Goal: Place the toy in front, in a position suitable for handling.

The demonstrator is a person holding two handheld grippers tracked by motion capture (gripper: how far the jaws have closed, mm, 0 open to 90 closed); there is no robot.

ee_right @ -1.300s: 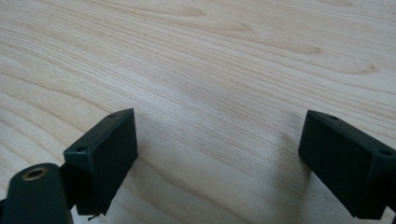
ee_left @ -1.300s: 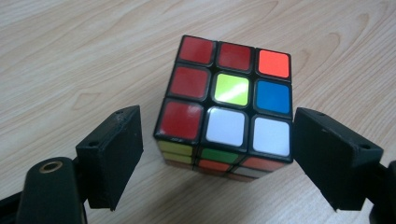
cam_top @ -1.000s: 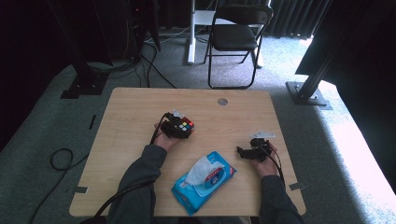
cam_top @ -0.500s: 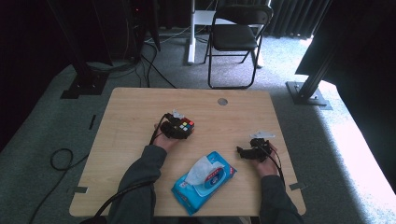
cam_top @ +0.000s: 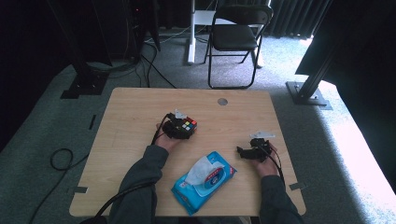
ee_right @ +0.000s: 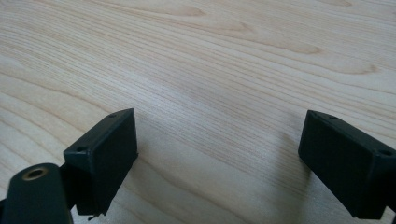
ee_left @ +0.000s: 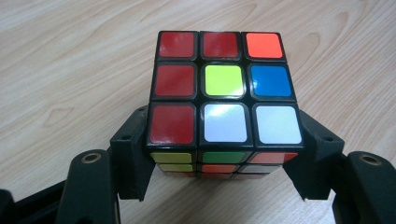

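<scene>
While puzzle cube [ee_left: 223, 100] sits on surface [cam_top: 140, 112], left tongs [ee_left: 223, 154] seen closing, pads at opposite flat sides. Judged light, rigid, slick plastic; layers may twist. Right tongs [ee_right: 217, 158] held apart, empty.

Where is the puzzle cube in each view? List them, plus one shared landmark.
High view: puzzle cube left of centre, in the left claw, whose jaws have just been closing on it.
Left gripper view: centre, between the jaws.
Right gripper view: tabletop between the right claw's open jaws.
Shared landmark: pale wood-grain tabletop.
</scene>
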